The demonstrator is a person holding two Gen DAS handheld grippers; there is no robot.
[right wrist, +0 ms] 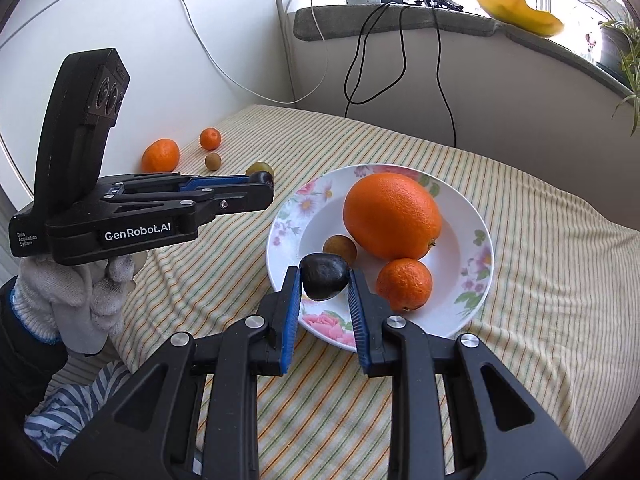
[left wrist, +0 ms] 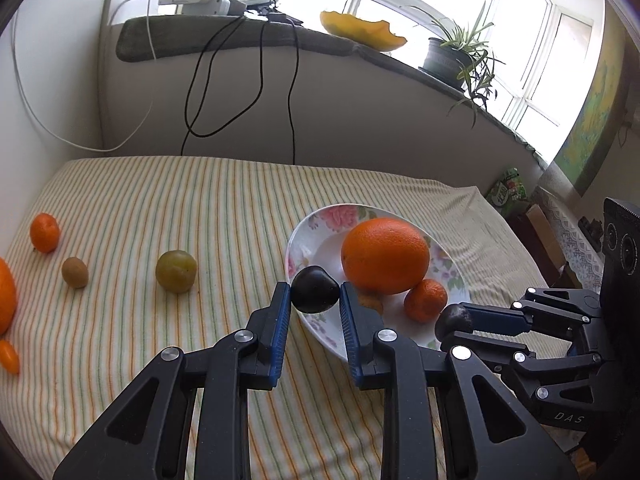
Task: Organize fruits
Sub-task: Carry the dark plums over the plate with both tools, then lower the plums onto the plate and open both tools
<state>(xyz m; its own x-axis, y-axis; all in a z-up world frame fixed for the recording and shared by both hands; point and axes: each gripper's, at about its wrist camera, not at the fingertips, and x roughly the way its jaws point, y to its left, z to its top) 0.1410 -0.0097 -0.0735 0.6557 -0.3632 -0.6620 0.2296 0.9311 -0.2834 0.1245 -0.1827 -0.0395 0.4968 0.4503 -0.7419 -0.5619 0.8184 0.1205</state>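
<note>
A: Left wrist view alone shows an orange fruit cut off at the bed's left edge.

B: The plate holds an orange. Each gripper clamps a dark fruit over its near rim; kind unclear.

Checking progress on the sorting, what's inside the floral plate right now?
The floral plate holds a big orange, a mandarin and a small brownish fruit, partly hidden behind the right gripper's dark fruit.
</note>
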